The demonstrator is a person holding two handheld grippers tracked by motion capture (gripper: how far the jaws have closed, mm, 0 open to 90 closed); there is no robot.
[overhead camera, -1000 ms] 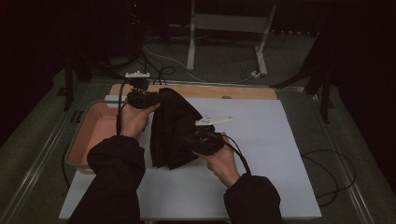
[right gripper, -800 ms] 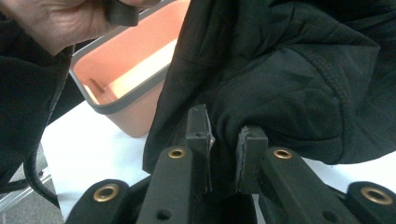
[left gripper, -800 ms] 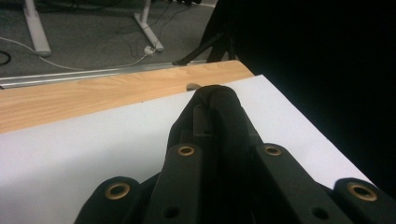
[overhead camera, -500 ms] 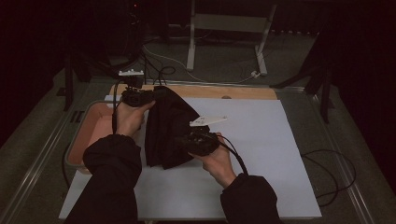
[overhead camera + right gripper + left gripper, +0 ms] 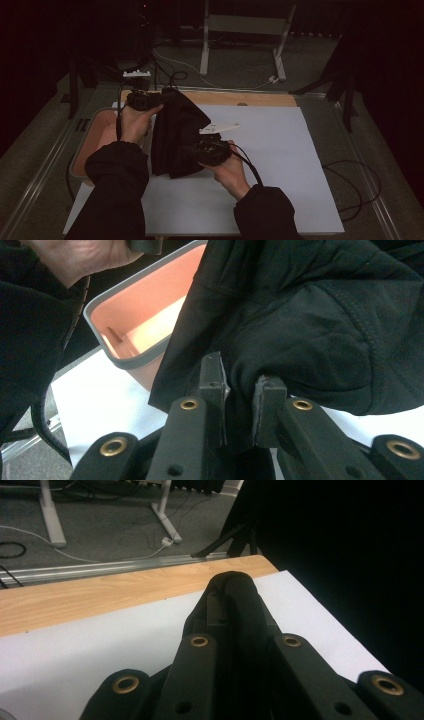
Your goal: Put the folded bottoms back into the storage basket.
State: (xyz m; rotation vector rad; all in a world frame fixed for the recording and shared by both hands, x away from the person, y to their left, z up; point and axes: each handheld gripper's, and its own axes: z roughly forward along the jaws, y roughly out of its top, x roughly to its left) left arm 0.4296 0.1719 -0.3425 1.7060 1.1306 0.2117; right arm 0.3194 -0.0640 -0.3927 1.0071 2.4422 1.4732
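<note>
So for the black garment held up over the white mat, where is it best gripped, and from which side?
At its edges, as both grippers do. The left gripper pinches a folded upper edge of the black garment from the tray side; the right gripper clamps the lower hem, coming from the person's side. The cloth hangs limp, so bunched hem folds likely give the jaws something thick to bite.

Left gripper (image 5: 240, 630) clamps a fold of black cloth (image 5: 235, 587) above the white sheet (image 5: 100, 645), wooden tabletop (image 5: 100, 592) behind.

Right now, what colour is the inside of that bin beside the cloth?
The bin is salmon pink inside with a grey rim, clearest in the right gripper view.
</note>
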